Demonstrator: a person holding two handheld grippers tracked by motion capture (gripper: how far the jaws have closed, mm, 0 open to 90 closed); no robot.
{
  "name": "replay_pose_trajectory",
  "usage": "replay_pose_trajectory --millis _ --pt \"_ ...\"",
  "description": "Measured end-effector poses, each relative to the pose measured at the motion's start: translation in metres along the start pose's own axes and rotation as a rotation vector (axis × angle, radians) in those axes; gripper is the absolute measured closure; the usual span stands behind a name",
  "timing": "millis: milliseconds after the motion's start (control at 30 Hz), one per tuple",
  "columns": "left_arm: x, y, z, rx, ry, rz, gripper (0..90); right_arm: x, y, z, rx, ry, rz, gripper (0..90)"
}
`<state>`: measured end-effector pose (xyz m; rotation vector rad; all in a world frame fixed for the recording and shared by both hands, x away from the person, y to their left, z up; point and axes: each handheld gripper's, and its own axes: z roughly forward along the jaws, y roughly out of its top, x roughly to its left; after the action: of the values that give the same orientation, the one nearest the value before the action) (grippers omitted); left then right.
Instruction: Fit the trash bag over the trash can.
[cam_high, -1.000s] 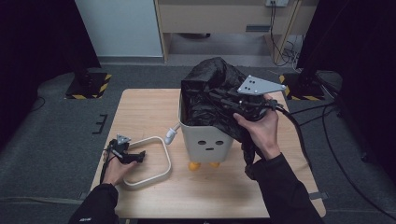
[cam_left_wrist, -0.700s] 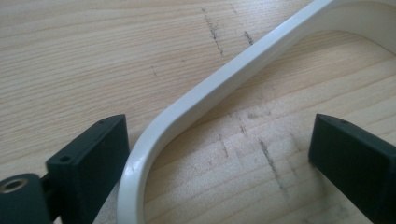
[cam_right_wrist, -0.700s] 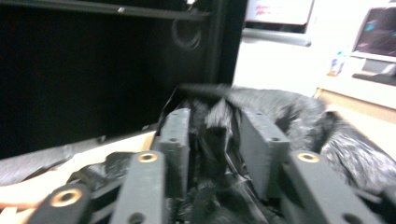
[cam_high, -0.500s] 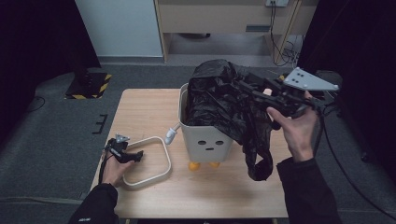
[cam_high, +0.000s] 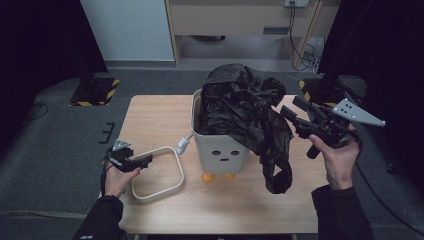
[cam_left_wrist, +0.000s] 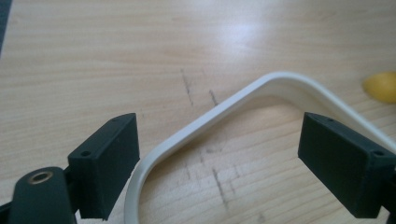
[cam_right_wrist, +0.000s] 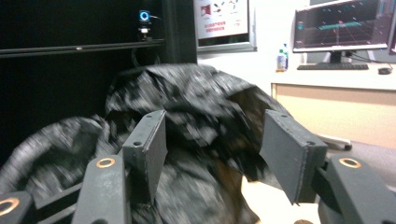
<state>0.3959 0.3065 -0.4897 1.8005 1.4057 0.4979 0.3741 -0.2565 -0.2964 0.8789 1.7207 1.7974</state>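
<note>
From the high view, a white bin (cam_high: 220, 145) with a printed face and yellow feet (cam_high: 218, 176) stands upright near the middle of the wooden table (cam_high: 150, 120). A black bin bag (cam_high: 245, 115) bulges out of its mouth and spills over the rim on the person's right, a long tail of it hanging down past the bin's side toward the table's near edge. The right gripper (cam_high: 295, 119) is held in the air just right of the bag, jaws apart and aimed leftward at the plastic; whether they touch it cannot be told. The right hand (cam_high: 337, 160) grips it from below, with the grey three-cornered plate (cam_high: 357, 112) on top. A white ring frame (cam_high: 160, 172) lies flat on the table left of the bin, its long axis running toward the near-left corner. The left gripper (cam_high: 145, 160) rests low at the ring's left end, held by the left hand (cam_high: 117, 177) and pointing right toward the bin.

In the left gripper view, the jaws stand wide apart just above the table, and the curved bar of the ring passes between them, close to the left jaw, clamped by neither. A yellow foot shows at the right edge.

In the right gripper view, the jaws are open, with the crumpled, motion-blurred bag directly ahead and between them. A desk with monitors (cam_right_wrist: 343, 23) stands far behind.
</note>
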Motion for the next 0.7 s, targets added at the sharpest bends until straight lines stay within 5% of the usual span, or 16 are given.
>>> replay_pose_trajectory --millis 233,500,700 --pt "-0.01 0.014 -0.016 -0.113 -0.017 -0.002 13.0 -0.013 -0.015 -0.004 -0.005 -0.023 0.052 33.5" --pt "-0.027 0.041 -0.048 -0.291 -0.053 0.01 16.4 -0.019 -0.025 -0.011 0.008 -0.035 0.058 27.3" --pt "-0.04 0.053 -0.064 -0.38 -0.089 0.015 17.8 -0.021 -0.029 -0.008 0.015 -0.042 0.064 23.8"
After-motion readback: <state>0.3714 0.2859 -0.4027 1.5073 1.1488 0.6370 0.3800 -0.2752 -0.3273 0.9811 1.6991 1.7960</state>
